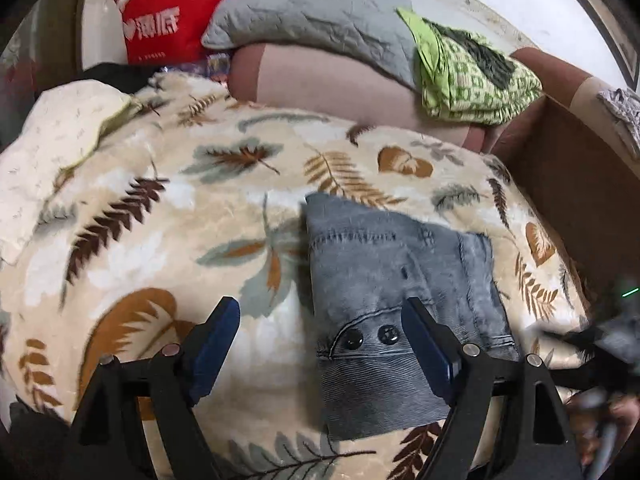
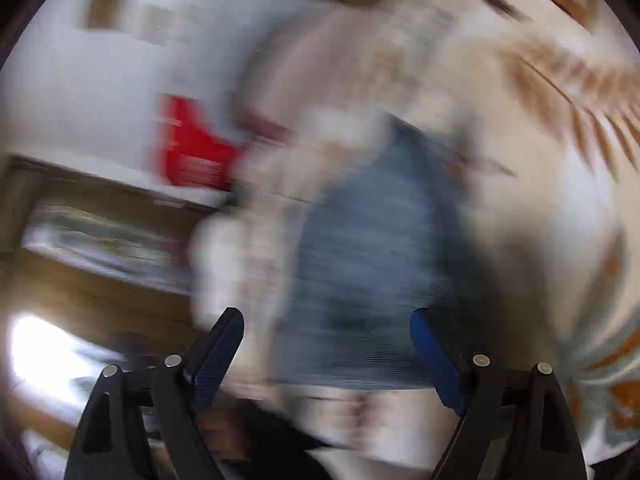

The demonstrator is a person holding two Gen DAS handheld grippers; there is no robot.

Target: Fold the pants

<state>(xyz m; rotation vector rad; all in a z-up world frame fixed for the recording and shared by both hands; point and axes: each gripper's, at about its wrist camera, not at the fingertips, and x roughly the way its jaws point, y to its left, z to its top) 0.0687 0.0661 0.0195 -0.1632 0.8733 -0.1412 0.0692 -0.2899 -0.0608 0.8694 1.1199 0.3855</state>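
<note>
Pants (image 1: 400, 280) sharp from left tool (image 1: 320, 320), blurred from right

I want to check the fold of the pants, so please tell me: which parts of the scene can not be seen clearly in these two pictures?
- Right wrist view: motion blur smears everything; the grey pants are only a patch, no folds or edges readable.
- Left wrist view: the pants' near edge is hidden behind the open left hand-held gripper.
- Left wrist view: the right hand-held gripper is blurred and cut off by the right edge.
- The red bag is partly hidden by the grey pillow.
</note>
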